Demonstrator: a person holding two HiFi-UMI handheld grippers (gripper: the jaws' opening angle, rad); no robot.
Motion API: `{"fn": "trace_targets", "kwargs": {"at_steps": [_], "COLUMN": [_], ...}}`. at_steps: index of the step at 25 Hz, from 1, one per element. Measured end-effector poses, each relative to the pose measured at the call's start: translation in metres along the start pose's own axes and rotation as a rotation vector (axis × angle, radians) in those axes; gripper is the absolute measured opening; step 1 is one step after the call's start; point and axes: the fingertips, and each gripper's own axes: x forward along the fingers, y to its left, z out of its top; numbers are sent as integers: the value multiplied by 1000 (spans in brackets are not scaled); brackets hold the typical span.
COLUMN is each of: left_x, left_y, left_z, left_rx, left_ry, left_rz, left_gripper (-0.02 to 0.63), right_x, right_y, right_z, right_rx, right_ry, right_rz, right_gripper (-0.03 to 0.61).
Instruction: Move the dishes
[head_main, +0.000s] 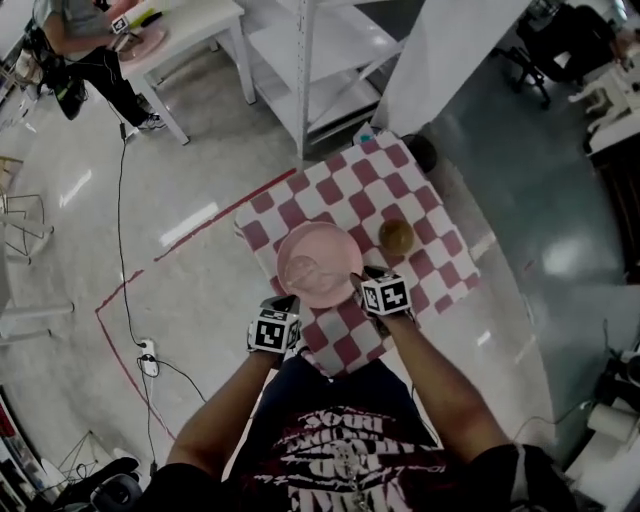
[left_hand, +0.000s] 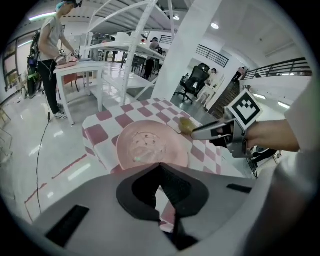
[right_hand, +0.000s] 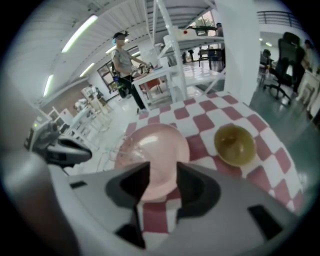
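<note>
Since the right tool is spread empty and the left tool looks pressed together, I'd pinch the pink plate mid-surface at its 6 o'clock rim, avoiding the olive bowl at 3 o'clock.

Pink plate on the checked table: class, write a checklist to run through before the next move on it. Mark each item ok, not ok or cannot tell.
1. Right gripper jaws apart: ok.
2. Pink plate gripped: not ok. Its near rim shows between the open right jaws, which are not pressing on it.
3. Left gripper ready to grasp: not ok. Its jaws are together with nothing between them.
4. Plate lying flat on the checked tablecloth: ok.
5. Small olive bowl apart from the plate: ok.
6. Plate empty: cannot tell. The marks inside may be pattern or residue.
</note>
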Motion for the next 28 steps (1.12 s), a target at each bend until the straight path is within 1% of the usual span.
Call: {"fn": "trace_targets", "kwargs": {"at_steps": [2,4,5,8,11,18,21,24,28], "left_x": [9,13,15,24,32,48,53,59,60], "left_y": [-16,-34,-43,-70,-87,-105,-113,-118,-119], "left_z": [11,21,25,29,29,26,25,21,15], "left_rx": [14,11,10,29,35,-34,-50,-74,-106], "left_ry": [-17,-51,-63,-56,-25,-12,-13,-12,-13], "left_rz": [0,-7,-12,-23,-14,35,46,56,76], "left_gripper": [26,26,26,26,26,26,26,26,26], "right_x": [-15,-29,-36,-50,-60,-69,-68,-65,-62], "right_y": [-23,-45,-55,-81,-97,-116,-128,-143,-164], "right_z": [-17,-37,-47,-74,-84,-95,-97,-86,-58], "right_rx": [39,66,79,116,133,47,20,13,50], "right_ry": [-27,-30,-22,1,6,65,85,74,26], "right_rz": [-20,-63,-81,-93,-63,6,16,25,37], "right_gripper": [174,93,71,57,46,44,44,45,46]}}
